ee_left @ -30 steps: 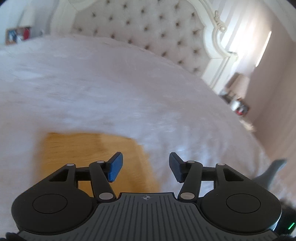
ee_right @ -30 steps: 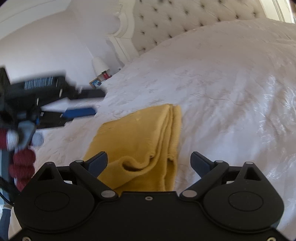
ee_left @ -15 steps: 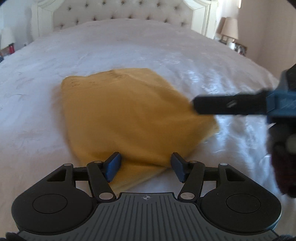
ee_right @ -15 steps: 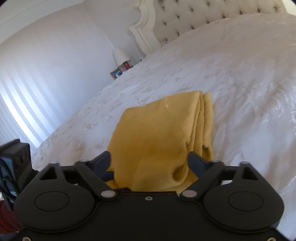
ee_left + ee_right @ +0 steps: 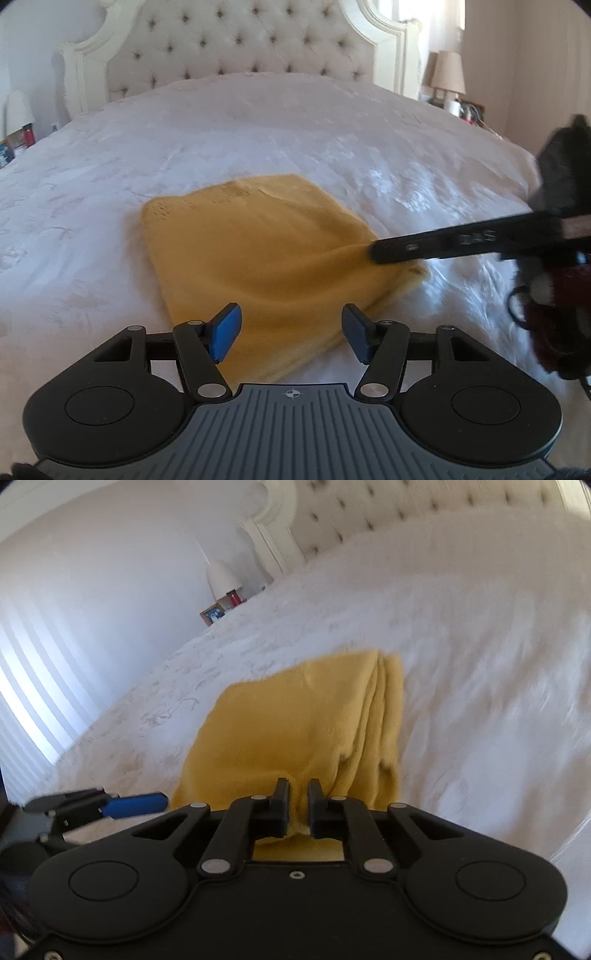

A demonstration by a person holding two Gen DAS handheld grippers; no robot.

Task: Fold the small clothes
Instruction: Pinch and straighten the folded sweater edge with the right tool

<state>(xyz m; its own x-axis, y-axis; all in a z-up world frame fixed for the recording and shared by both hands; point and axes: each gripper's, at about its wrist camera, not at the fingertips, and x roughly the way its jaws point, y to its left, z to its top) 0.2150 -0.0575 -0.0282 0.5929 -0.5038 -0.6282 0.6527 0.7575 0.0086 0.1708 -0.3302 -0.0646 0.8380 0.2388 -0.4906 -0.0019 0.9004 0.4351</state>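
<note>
Nearest on my left wrist view: left gripper (image 5: 291, 338), jaws standing apart, blue pads (image 5: 225, 336) to either side of the near edge of the cloth (image 5: 258, 258). I see nothing pinched between them; the pads sit above the fabric, and I cannot tell whether they touch it.

Right wrist view: right gripper (image 5: 298, 808), whose jaws have just been closing, now drawn nearly together with a bunch of the yellow cloth (image 5: 295, 731) caught between the fingers. From the left view the same gripper (image 5: 380, 254) comes in from the right side as a dark bar, its tip on the right edge of the cloth, which is puckered there.

The cloth is folded, yellow, knit-looking, lying on the bed (image 5: 332, 129) toward the near half of the white cover. Stacked fold edges run along its right side in the right view. The left gripper (image 5: 140, 803) shows at the lower left of that view, blue pad just beside the cloth's near left corner.

Farther back: tufted headboard (image 5: 240, 48), a lamp (image 5: 447, 72) at right, another lamp (image 5: 221, 574) at the other bedside.
</note>
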